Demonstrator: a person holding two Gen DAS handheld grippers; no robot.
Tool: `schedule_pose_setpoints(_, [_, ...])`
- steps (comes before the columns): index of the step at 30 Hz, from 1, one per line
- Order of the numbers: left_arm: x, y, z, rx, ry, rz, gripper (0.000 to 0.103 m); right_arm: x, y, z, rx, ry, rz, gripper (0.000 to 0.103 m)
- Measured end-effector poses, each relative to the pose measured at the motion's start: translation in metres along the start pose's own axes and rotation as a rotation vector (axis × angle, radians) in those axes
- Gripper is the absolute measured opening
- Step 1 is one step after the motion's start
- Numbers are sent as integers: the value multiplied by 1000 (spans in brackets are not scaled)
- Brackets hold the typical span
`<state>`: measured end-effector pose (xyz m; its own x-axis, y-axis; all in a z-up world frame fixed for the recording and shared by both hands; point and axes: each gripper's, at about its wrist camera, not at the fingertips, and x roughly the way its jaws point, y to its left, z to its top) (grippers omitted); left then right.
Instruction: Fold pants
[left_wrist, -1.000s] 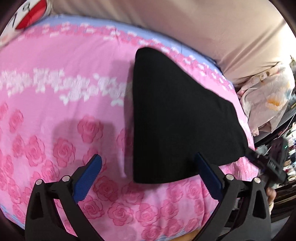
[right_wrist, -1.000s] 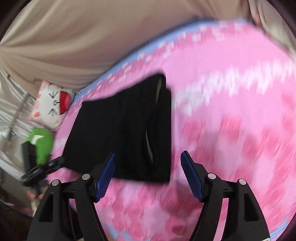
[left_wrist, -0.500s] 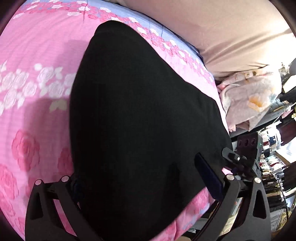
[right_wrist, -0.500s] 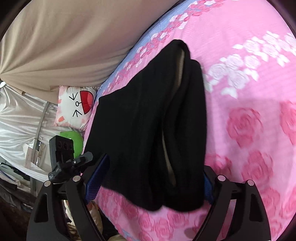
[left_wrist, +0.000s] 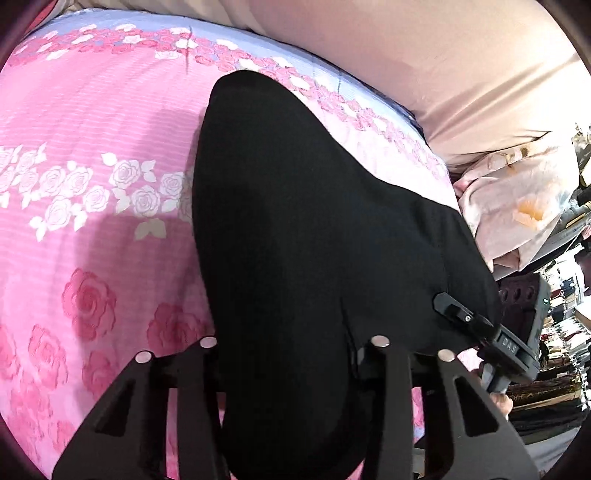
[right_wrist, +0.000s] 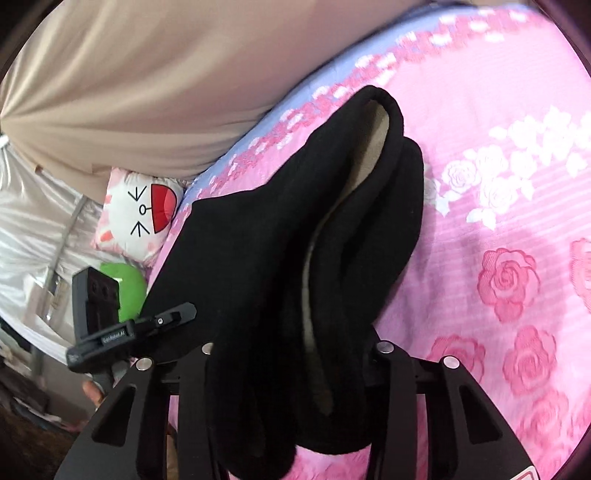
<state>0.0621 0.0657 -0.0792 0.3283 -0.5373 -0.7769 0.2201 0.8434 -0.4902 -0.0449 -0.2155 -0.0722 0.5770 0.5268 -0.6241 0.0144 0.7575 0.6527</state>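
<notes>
Folded black pants (left_wrist: 317, 229) lie on the pink rose bedsheet (left_wrist: 92, 155). Their near left corner bunches up between the jaws of my left gripper (left_wrist: 291, 354), which are closing on the cloth; the pads are buried in it. In the right wrist view the pants (right_wrist: 258, 236) show a tan lining at the waist opening. That end sits gathered between the closing jaws of my right gripper (right_wrist: 291, 354). Each gripper shows in the other's view at the pants' edge: the right gripper (left_wrist: 465, 317) and the left gripper (right_wrist: 162, 321).
A beige curtain (left_wrist: 424, 62) hangs behind the bed. A cat-face pillow (right_wrist: 142, 214) and a green plush (right_wrist: 127, 284) lie off the bed's left side. A pale floral quilt (left_wrist: 517, 206) and cluttered shelves (left_wrist: 561, 332) are at the right.
Both grippers have moved forward over the pants' near edge. Their jaws went from wide apart to narrow, and the black fabric is now gathered between them.
</notes>
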Motion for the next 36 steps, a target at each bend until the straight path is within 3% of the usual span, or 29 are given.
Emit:
schedule_pose_setpoints(7, [-40,-16,-44,59,22,-27,35,-35,23,-36,-38,7,-16,39])
schedule_pose_setpoints(11, [-68,-17,-76,84,30,-29,35,-51,36,-72,-51,32,-20,39])
schedule_pose_setpoints(17, [-113,-42,-108,175,-28,-29,34,-82,71,-111,-108,14,-1,39])
schedule_pose_setpoints(26, [-211,-93,-109,356,-290,-44,34,-154,143,-106,-297,-180,46,39])
schedule_pose_setpoints(36, [-301,-160,-56,539,-660,-31,35,-231,244,-33,-588,-510,66,39])
